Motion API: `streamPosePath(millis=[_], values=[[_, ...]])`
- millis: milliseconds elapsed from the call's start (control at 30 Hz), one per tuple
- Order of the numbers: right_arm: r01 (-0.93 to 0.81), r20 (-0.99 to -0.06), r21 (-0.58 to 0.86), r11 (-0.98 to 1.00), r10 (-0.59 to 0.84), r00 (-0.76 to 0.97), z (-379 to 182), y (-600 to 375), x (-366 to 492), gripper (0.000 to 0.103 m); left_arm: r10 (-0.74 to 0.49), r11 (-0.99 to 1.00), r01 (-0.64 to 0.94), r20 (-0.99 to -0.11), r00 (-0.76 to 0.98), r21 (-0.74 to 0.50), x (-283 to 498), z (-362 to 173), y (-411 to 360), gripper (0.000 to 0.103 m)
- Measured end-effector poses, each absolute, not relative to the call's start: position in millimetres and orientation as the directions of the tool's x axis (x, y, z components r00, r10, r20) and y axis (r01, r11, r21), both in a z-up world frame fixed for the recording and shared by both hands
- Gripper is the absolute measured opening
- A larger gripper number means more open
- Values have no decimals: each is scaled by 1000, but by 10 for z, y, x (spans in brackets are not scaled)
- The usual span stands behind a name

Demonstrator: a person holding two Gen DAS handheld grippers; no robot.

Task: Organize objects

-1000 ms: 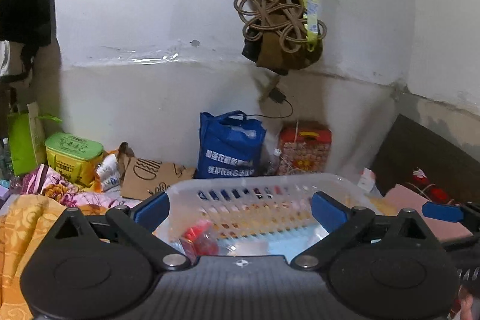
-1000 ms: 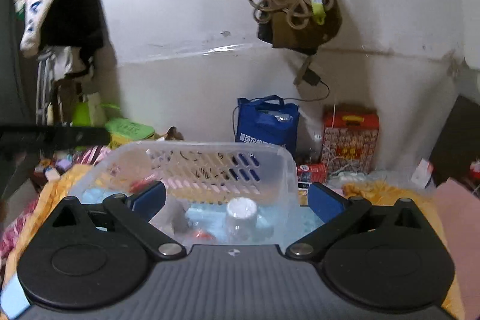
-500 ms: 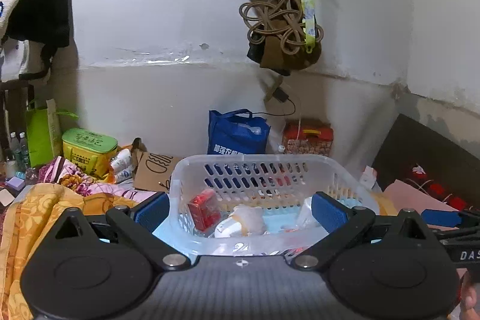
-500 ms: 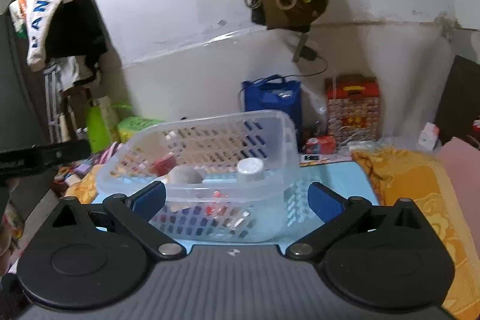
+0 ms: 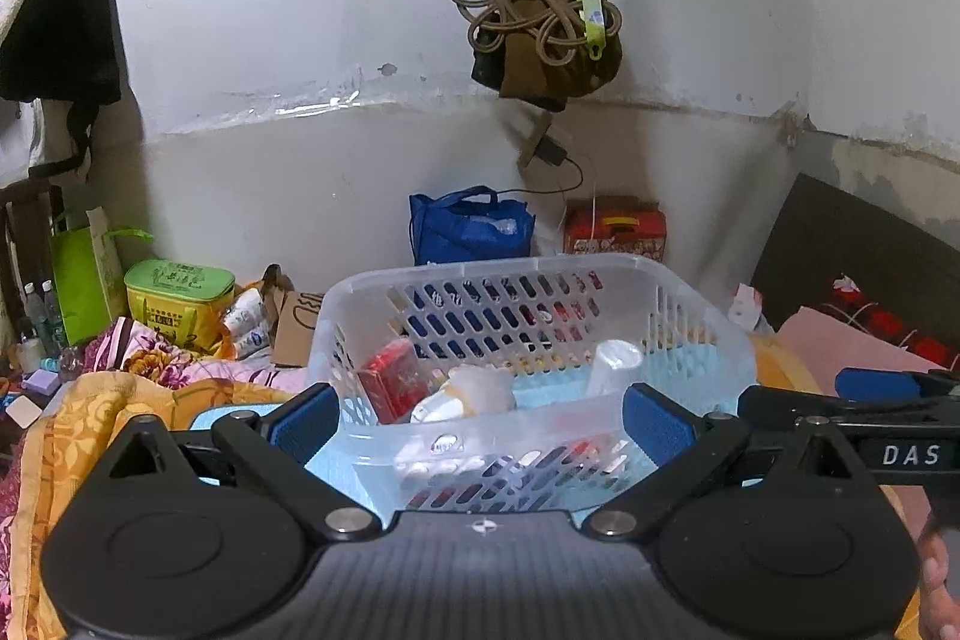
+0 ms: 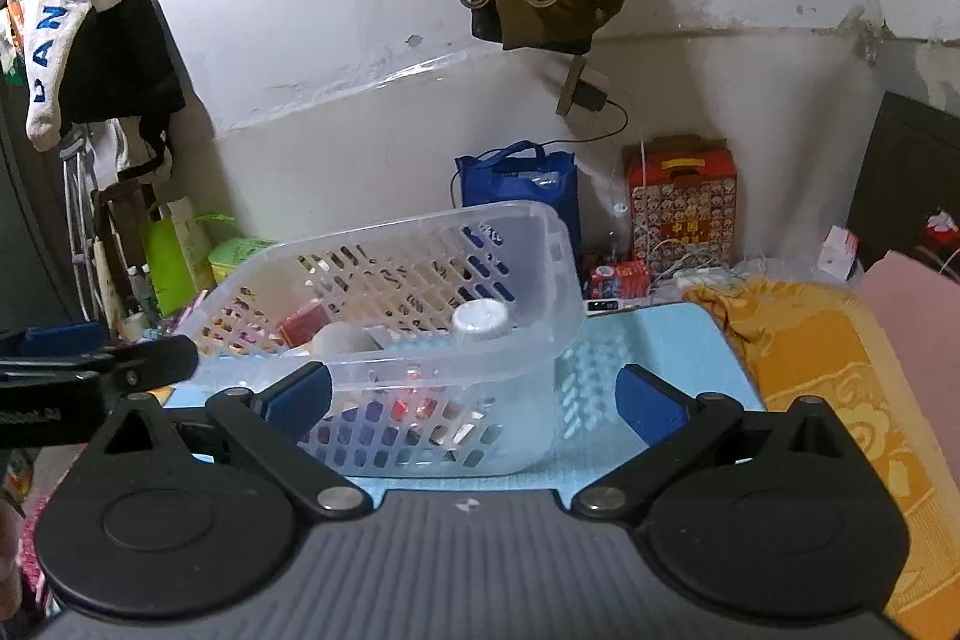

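Observation:
A clear plastic basket (image 5: pixel 480 274) stands on a light blue mat (image 6: pixel 648 340); it also shows in the right wrist view (image 6: pixel 540 232). Inside lie a red box (image 5: pixel 390 382), a white bottle on its side (image 5: pixel 474 394) and a white-capped bottle (image 6: pixel 479 317). My left gripper (image 5: pixel 480 424) is open and empty, close in front of the basket's near wall. My right gripper (image 6: pixel 471 403) is open and empty, just before the basket's right front corner. The right gripper's blue fingertip (image 5: pixel 876 383) shows at the right of the left wrist view.
A blue bag (image 5: pixel 468 226) and a red patterned box (image 6: pixel 681 202) stand against the white wall behind. A green tin (image 5: pixel 180 298) and bottles sit at the left. Yellow blanket (image 6: pixel 828 358) lies right of the mat. Ropes and a bag (image 5: pixel 540 28) hang above.
Both grippers have pulled back and risen from the basket, so its inside and contents show from above. Both stay open.

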State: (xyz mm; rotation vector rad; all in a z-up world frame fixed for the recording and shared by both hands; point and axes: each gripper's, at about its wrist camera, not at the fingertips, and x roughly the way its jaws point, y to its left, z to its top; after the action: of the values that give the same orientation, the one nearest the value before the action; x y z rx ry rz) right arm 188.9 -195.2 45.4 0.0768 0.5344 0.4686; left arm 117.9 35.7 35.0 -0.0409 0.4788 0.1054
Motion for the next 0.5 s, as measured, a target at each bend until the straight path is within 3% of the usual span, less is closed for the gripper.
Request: streamPosePath(millis=[133, 500], values=[[-420, -474, 230, 878, 478, 739, 435, -1967, 1881, 103, 98, 993, -119, -464, 881, -17, 1155, 336, 350, 102], [-450, -433, 148, 881, 467, 771, 467, -1868, 1728, 103, 119, 991, -137, -474, 873, -4, 1159, 310, 390, 102]])
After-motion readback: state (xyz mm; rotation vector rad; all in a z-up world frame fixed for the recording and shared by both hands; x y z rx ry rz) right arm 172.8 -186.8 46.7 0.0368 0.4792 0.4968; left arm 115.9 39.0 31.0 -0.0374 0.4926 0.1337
